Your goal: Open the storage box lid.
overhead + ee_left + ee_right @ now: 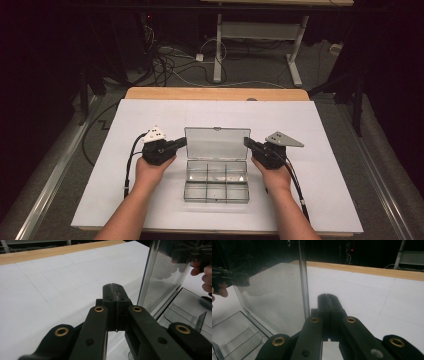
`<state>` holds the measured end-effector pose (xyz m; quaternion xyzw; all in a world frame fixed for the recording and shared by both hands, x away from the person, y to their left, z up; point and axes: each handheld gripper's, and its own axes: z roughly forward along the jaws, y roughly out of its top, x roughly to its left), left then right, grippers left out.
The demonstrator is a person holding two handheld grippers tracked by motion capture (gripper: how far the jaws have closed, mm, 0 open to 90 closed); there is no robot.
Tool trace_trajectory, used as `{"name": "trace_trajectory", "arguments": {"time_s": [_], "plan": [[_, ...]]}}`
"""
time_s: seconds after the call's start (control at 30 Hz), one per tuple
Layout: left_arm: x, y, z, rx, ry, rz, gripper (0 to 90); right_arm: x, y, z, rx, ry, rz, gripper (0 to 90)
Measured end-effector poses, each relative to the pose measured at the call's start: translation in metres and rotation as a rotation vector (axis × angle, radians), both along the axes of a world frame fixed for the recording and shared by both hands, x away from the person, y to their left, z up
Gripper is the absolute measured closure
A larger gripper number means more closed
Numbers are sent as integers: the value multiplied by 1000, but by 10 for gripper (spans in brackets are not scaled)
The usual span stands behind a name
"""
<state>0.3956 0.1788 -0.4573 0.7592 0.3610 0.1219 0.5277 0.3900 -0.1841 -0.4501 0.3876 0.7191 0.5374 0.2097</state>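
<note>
1. The clear compartment box (216, 179) sits mid-mat (150, 112), lid (217, 143) raised upright.
2. Your left gripper (182, 142) and right gripper (247, 142), both clenched empty, flank the lid's side edges, likely steadying or swinging it.

upright lid (217, 143) of clear box (216, 183) walls off the middle; bare tabletop (150, 112) free behind and at both sides.

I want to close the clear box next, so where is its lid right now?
In the high view the lid stands open at the far edge of the clear box, mid-table on the white sheet, between the left gripper and right gripper.
</note>
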Motion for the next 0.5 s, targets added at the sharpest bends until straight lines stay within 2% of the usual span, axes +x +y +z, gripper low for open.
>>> {"name": "trace_trajectory", "arguments": {"time_s": [0.23,0.5], "plan": [[4,-6,-2,-21,7,-12,878,0,0,0,2,1,-5,900],[8,-9,-1,-18,2,-16,878,3,0,-3,-7,9,-13,900]]}}
